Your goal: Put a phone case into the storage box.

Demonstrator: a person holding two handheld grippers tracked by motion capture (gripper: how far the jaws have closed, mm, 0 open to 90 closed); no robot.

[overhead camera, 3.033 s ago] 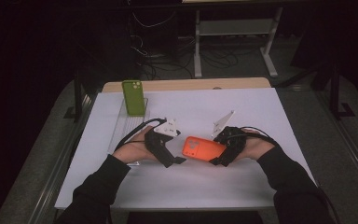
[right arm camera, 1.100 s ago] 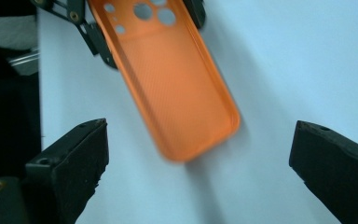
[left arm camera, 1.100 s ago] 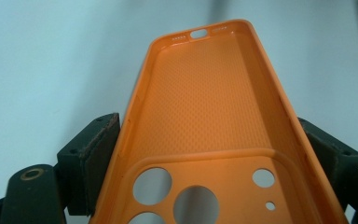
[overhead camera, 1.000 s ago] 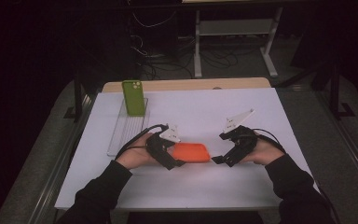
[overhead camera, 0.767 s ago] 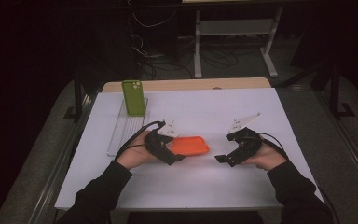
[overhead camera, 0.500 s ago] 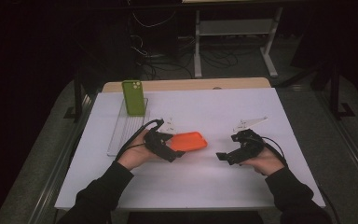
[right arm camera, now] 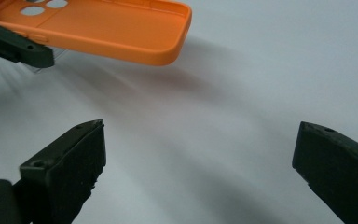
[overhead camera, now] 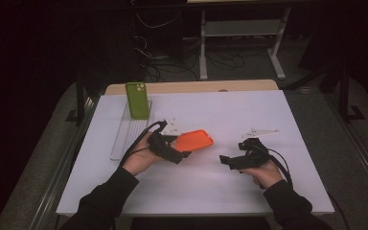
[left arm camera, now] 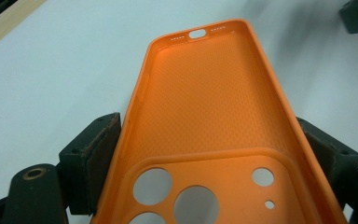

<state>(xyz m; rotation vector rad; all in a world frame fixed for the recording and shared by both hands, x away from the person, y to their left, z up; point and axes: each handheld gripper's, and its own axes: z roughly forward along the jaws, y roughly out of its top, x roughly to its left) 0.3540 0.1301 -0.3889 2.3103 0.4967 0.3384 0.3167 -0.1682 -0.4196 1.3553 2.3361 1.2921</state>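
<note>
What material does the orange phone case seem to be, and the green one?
Orange phone case: probably soft silicone or rubbery plastic, matte, with a fine dotted texture inside and rounded moulded edges. Green phone case: likely similar matte plastic or silicone, but too far off to tell.

we see phone case mid-tabletop | second phone case upright behind-left, in rack | right gripper right of it

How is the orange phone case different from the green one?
The orange phone case is held flat above the table in the left tongs, while the green phone case stands upright at the far end of a clear tray. The orange one shows its hollow inside with camera holes; the green one shows its smooth back. Both are phone cases with camera cut-outs.
</note>
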